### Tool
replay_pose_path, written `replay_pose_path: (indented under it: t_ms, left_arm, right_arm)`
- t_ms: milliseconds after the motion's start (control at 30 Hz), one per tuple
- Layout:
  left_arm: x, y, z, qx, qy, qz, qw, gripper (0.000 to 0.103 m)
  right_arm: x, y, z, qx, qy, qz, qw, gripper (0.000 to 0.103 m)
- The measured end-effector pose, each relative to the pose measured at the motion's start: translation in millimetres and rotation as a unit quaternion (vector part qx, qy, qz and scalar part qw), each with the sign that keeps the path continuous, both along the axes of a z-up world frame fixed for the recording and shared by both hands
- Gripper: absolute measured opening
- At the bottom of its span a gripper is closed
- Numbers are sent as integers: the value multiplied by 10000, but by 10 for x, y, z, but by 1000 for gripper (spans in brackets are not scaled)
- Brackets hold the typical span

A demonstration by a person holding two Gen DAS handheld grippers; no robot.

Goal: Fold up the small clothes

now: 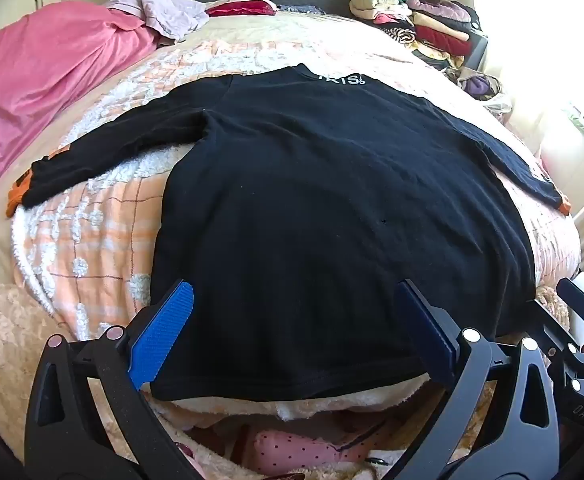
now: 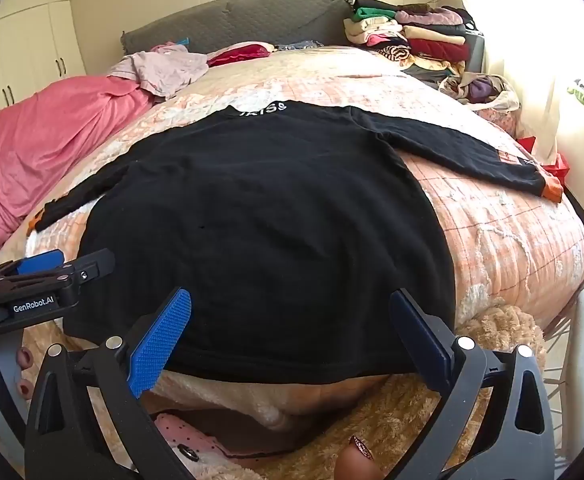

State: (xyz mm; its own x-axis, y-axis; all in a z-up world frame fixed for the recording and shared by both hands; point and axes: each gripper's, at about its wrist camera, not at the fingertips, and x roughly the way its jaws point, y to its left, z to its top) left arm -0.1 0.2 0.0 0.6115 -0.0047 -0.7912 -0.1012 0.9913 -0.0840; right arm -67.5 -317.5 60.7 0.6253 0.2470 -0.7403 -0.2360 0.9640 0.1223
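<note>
Ribbed blue pads of our left gripper (image 1: 292, 336) and right gripper (image 2: 290, 340) spread wide above flat black knit top (image 1: 331, 208) on tufted bed (image 1: 92, 240).

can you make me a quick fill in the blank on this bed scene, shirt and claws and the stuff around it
1. The long-sleeved shirt spread flat on the bed is ____ in colour.
2. Both sleeve cuffs end in ____ trim.
3. The left claw and the right claw both stand ____, at the shirt's near hem.
4. The blanket bunched along the bed's left side is ____.

Missing words: black; orange; open; pink
</note>
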Motion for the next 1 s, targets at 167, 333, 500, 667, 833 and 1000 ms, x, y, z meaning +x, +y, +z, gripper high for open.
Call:
replay_pose_path:
  t_ms: [167, 333, 500, 667, 833, 1000]
  left_arm:
    - [3, -4, -2, 22, 3, -11, 10000, 95]
    - [3, -7, -4, 34, -22, -5, 10000, 95]
    - [-2, -30, 14, 39, -26, -8, 10000, 95]
    - [-1, -63, 55, 45, -36, 6, 10000, 95]
    - [-7, -61, 69, 42, -43, 6, 10000, 95]
    - [0, -8, 55, 53, -47, -7, 10000, 95]
  right_arm:
    - [-39, 47, 14, -56, -118, 3, 9999, 99]
    - [-56, -7, 20, -63, -89, -17, 9999, 99]
    - [-45, -6, 29, -61, -71, -3, 10000, 99]
    - [-43, -16, 22, -62, -71, -16, 10000, 99]
    - [-43, -10, 23, -77, -84, -12, 9999, 99]
    - [-51, -15, 27, -75, -109, -19, 9999, 99]
